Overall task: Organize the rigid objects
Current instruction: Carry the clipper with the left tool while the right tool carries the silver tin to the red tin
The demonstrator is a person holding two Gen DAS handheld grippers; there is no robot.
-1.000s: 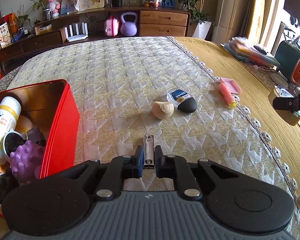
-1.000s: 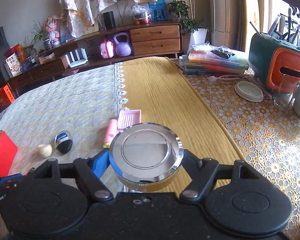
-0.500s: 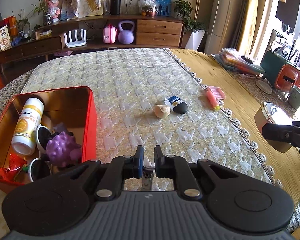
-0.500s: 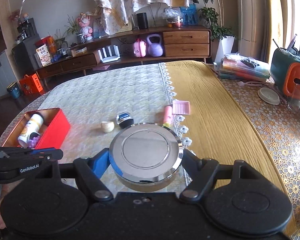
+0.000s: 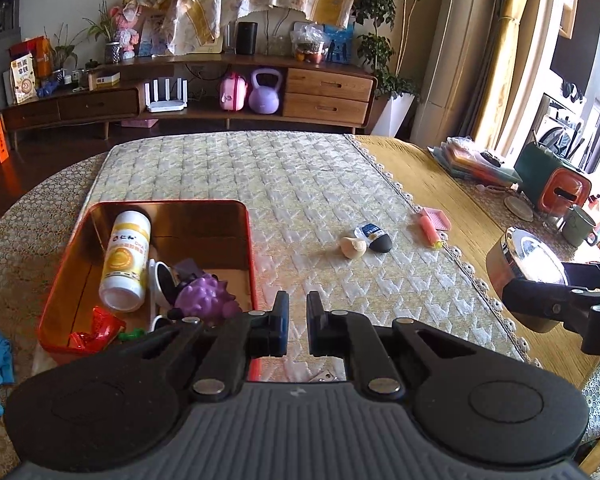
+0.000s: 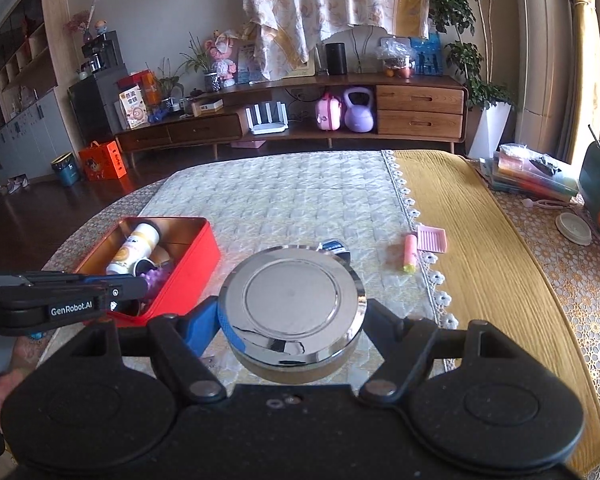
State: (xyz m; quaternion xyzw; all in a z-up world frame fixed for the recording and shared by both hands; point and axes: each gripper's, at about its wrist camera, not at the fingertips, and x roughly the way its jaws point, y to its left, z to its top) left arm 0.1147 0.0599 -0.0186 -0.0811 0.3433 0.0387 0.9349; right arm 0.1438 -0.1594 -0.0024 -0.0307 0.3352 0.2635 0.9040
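two hand-held grippers over the tabletop, one carrying a round tin

the right hand-held gripper [image 6: 292,316] clamps a chrome-lidded round tin [image 6: 292,300] between its wide-set fingers; the tin hides most of the black-and-white object behind it. the left hand-held gripper [image 5: 294,330] is nearly closed with only a thin gap; the nail clipper seen between its tips a second ago is now just a metal sliver [image 5: 322,377] under the fingers, so a grip there is hard to confirm. both views show more of the room than before. both point downward at a slant. the red box [image 5: 60,280] sits left, holding a white bottle [image 5: 126,260] and a purple spiky ball [image 5: 206,298]. a pink tube [image 5: 430,231] lies near the cloth's lace edge.
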